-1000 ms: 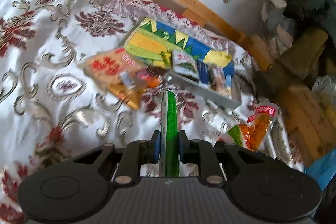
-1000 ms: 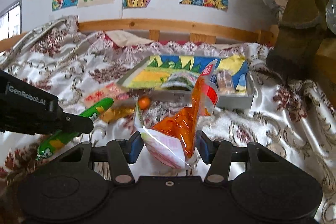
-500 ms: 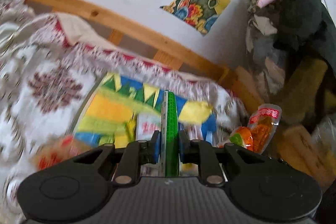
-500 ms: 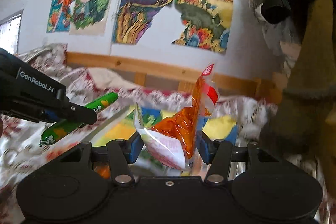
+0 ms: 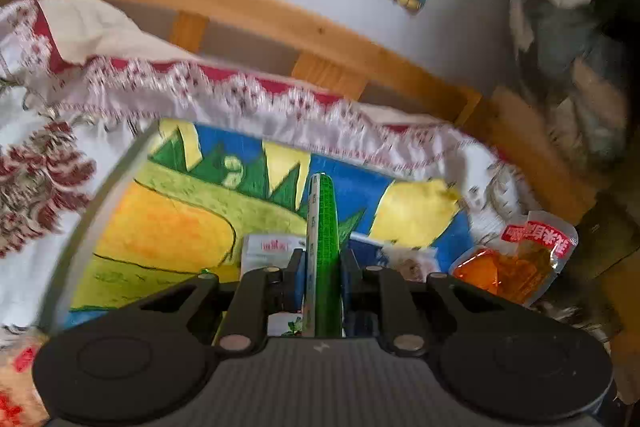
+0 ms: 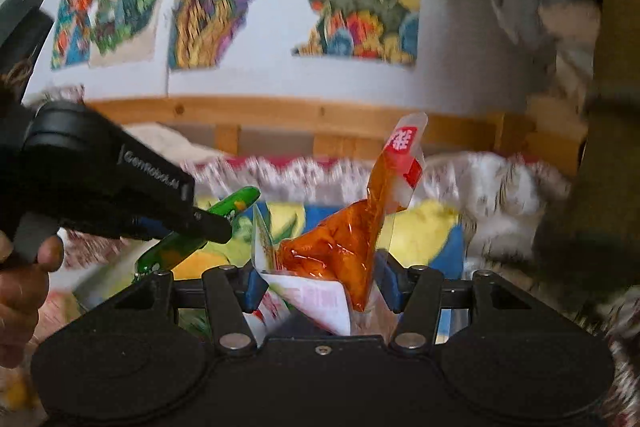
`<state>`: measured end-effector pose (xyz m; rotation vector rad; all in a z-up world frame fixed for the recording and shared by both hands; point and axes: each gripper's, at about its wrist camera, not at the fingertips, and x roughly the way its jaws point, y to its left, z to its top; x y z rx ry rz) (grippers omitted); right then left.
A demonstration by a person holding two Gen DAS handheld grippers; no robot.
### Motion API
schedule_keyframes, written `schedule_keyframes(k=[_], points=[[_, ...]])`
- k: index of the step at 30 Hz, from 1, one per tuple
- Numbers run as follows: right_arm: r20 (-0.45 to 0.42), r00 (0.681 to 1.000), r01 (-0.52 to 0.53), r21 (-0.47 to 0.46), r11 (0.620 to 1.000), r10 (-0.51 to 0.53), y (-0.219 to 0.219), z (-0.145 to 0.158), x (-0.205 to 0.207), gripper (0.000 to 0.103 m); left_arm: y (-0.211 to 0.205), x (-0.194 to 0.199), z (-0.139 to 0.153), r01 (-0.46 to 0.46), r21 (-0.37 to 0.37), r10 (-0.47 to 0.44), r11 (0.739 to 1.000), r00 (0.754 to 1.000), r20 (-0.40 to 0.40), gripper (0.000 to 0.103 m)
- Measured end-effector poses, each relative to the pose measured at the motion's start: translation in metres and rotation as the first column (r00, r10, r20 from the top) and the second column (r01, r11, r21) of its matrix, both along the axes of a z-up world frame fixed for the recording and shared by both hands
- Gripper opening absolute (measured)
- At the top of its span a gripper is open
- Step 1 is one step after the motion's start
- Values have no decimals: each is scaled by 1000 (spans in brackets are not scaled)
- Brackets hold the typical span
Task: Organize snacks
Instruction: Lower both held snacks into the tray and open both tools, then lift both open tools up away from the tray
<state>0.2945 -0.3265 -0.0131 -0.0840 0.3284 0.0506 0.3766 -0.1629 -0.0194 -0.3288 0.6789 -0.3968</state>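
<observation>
The left gripper (image 5: 323, 263) has its fingers pinching a slim green stick-shaped snack packet (image 5: 327, 247) above the colourful painted tray (image 5: 160, 223) on the bed; at three o'clock, the right gripper (image 6: 320, 283) clamps a crinkled orange plastic snack pouch (image 6: 340, 247) upright.

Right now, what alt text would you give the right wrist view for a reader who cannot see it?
The right gripper is shut on an orange snack pouch over a colourful tray on a patterned bedspread. At left, the left gripper pinches a green snack stick; drawings hang on the wall behind.
</observation>
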Motion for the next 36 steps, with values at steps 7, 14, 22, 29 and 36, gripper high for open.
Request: schedule_keyframes(k=[7,14,22,29,36], points=[[-37,999,12,-5,1000,-12,-3,-32,15,57,-18,9,-26,-22,95,21,995,1000,5,19],[-24,1000,4,-20,1000,-5,-2,-37,18,61,-18,14,-28,-62,136,62,989,998,3,19],[-38,998,-52,-19,998,51,2,-36,18,79,-4,5,-26,-141,132,143,981,990,-13,34],[-61,996,-62,10,998,63,2,-26,11,95,11,-25,-4,-195,144,187,970,980,67,69],[52,998,-45,60,997,42,2,23,-19,102,32,-59,40,-271,90,258,958,957,132,86]])
